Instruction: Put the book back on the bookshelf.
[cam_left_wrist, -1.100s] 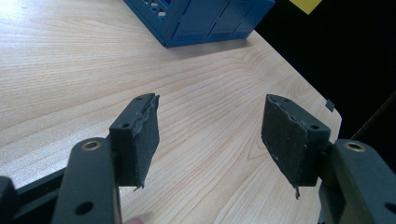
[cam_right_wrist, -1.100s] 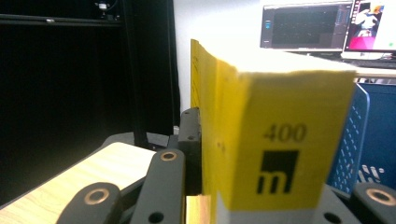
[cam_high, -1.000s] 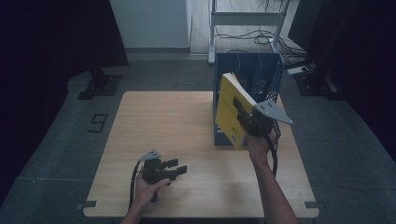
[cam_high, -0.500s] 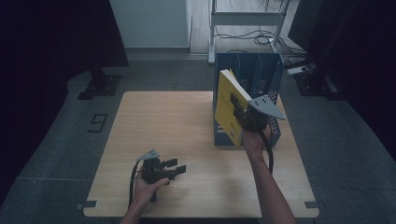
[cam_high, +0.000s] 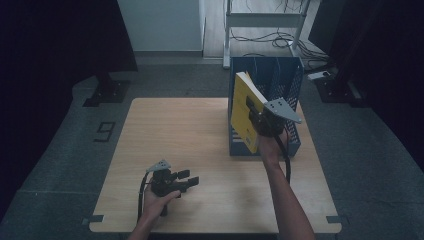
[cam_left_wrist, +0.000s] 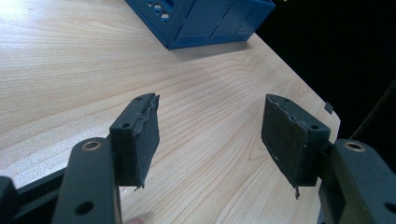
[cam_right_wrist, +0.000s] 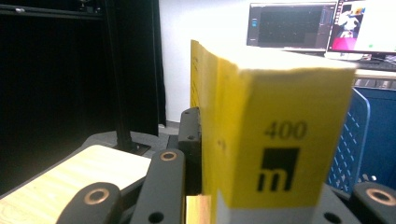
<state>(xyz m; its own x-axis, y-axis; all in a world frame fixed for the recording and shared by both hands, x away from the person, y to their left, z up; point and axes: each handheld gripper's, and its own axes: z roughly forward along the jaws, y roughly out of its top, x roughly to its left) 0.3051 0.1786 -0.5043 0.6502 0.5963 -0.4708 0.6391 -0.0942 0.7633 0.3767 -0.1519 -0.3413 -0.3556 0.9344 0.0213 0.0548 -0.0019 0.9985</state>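
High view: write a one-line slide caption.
Right gripper holds a yellow book over the blue file rack.

Pale wooden table (cam_high: 200, 135) on a grey floor (cam_high: 60, 150). Metal shelf frame (cam_high: 265, 20) with loose cables (cam_high: 280, 42) behind. Two lit monitors (cam_right_wrist: 327, 28) against a white wall (cam_high: 160, 25).

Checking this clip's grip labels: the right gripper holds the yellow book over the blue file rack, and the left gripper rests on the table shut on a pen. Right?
Not quite. The left gripper holds nothing: the left gripper view shows its jaws open with bare table between them. The right gripper does clamp the yellow book at the blue file rack.
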